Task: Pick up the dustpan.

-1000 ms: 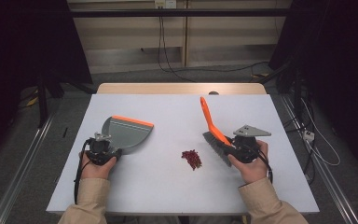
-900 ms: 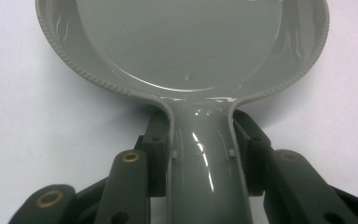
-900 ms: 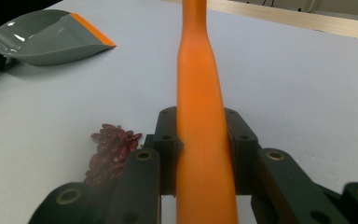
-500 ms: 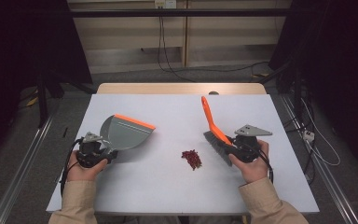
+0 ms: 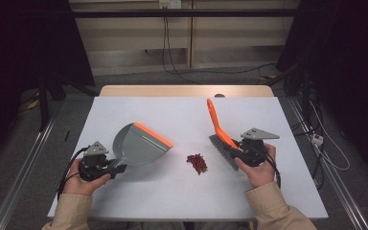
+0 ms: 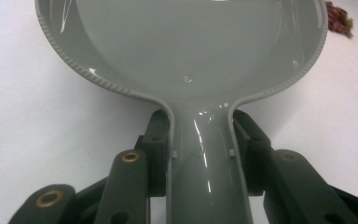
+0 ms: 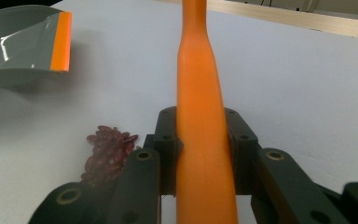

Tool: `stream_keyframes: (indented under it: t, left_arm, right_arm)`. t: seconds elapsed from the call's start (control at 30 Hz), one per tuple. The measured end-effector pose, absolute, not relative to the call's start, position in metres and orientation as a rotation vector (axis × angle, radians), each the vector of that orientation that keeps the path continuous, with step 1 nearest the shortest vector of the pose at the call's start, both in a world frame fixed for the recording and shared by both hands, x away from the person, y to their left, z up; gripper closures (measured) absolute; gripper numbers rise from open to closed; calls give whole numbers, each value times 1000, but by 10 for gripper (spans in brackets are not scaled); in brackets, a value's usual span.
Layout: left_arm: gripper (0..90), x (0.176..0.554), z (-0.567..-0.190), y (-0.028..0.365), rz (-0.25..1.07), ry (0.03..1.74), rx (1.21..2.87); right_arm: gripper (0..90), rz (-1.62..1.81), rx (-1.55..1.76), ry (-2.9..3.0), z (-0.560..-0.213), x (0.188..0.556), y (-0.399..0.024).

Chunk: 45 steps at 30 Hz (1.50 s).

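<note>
Dustpan (image 5: 141, 143) handle is clamped by left gripper (image 5: 109, 167); brush (image 5: 220, 134) by right gripper (image 5: 235, 152); bare table (image 5: 172, 115) is seen beyond the red bits (image 5: 197, 163); bristles are partly hidden.

Overhead light falls bright on the white table (image 5: 182, 191); the room around is dim. Glare streaks the dustpan (image 6: 186, 46), blurred close up.

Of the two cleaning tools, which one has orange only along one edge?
The grey plastic dustpan; only its front lip is orange, whereas the brush has a fully orange handle.
</note>
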<state>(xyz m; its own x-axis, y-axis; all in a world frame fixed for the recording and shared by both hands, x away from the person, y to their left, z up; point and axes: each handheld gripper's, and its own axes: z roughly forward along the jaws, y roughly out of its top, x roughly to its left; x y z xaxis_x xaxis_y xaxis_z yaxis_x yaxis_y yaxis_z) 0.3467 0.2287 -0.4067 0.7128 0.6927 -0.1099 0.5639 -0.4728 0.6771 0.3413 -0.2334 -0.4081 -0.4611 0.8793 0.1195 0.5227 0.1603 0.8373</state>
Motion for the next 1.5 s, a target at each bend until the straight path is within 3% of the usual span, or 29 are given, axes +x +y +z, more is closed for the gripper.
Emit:
stream_keyframes:
  t: [0.47,1.5]
  left_arm:
    - [632,330,-407,212,133,773,2306]
    - [631,320,-421,167,-1,578,2413]
  right_arm:
    - [713,1224,1332,2044,-408,343,-231]
    - [712,1196,1328,2056,-414,346,-220]
